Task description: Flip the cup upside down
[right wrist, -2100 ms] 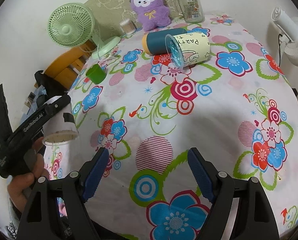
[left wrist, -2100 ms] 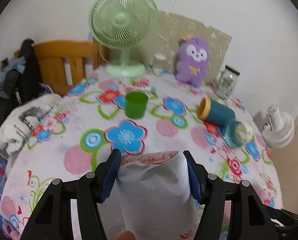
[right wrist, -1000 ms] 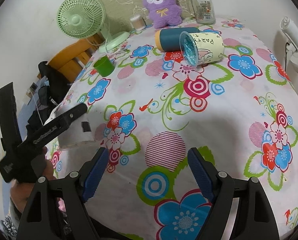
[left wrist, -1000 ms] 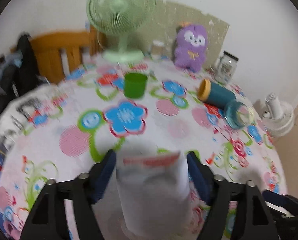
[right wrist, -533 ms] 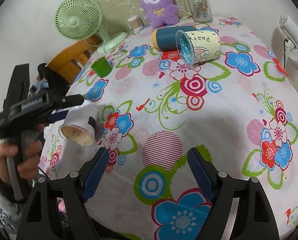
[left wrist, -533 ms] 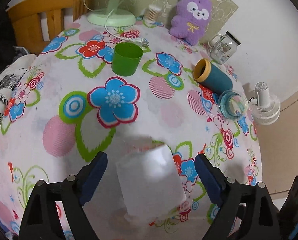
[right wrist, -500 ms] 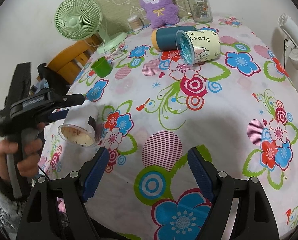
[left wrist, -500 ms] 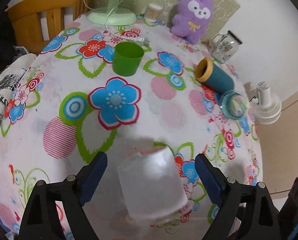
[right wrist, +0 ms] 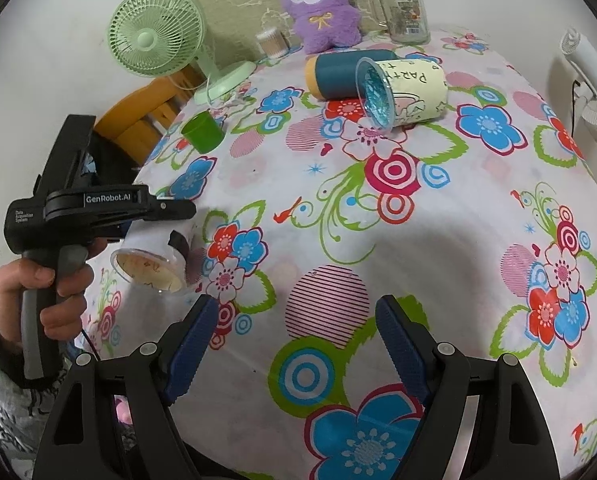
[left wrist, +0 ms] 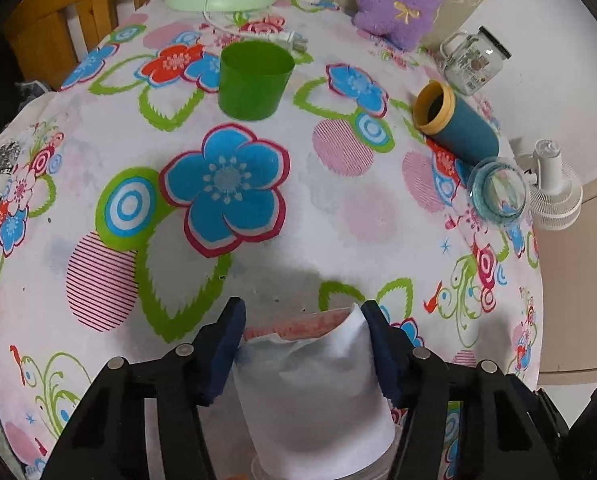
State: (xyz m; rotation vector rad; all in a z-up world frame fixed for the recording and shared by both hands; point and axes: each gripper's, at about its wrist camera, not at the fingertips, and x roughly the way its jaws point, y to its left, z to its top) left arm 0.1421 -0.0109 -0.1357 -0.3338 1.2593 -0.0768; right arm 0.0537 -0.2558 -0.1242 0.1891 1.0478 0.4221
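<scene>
My left gripper [left wrist: 302, 322] is shut on a white paper cup [left wrist: 314, 396], its blue pads pressing both sides. The cup is tilted, with its open mouth turned toward the camera and downward. In the right wrist view the same cup [right wrist: 150, 266] hangs in the left gripper [right wrist: 178, 228] just above the table's left edge, its rim facing down and toward the viewer. My right gripper [right wrist: 298, 332] is open and empty over the near part of the flowered tablecloth [right wrist: 378, 220].
A green cup [left wrist: 254, 80] stands upright farther back. A blue tube with a yellow rim [left wrist: 454, 124] and a clear cup with a printed sleeve [right wrist: 402, 90] lie on their sides. A purple plush [right wrist: 322, 12], a glass jar [right wrist: 404, 10] and a green fan [right wrist: 158, 36] stand at the back.
The left gripper has tipped forward and down, turning the cup from upright to mouth-down, and closed on it again after a looser hold. The right gripper stayed put.
</scene>
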